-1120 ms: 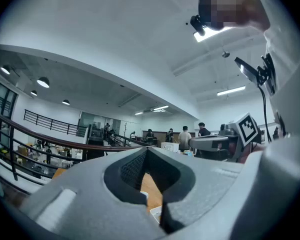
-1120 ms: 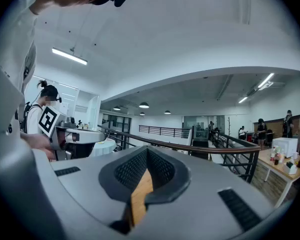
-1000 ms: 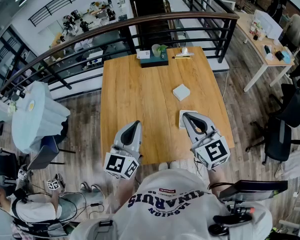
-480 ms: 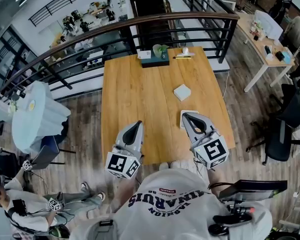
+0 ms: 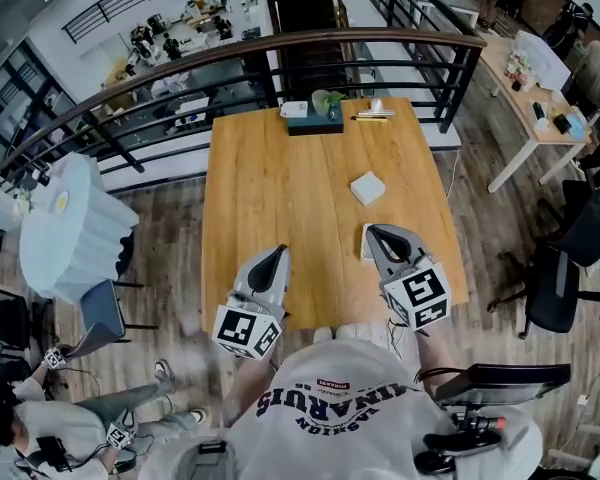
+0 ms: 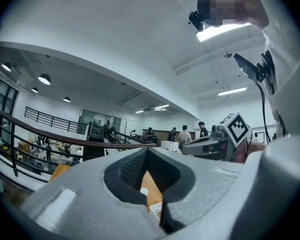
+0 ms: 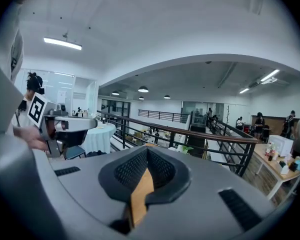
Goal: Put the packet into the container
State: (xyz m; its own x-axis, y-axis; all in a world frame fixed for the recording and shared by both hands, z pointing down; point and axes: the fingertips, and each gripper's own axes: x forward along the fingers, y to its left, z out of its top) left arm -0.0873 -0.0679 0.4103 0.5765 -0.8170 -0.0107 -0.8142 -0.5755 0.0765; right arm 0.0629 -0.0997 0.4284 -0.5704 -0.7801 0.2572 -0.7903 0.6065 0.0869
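Although the right claw [image 5: 372,231] has dipped slightly since the earlier frame, so that its tip now hangs over what appears to be the white container [image 5: 364,246] near the front of the surface [image 5: 270,178], its jaws are pressed together on nothing. The left claw [image 5: 277,252], likewise closed and empty, has kept its place. The packet [image 5: 367,188] lies untouched just beyond the container, clear of both claws; the pick-up is judged not yet begun.

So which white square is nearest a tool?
The white square at the tip of the right tool, partly covered by it; the other square lies apart.
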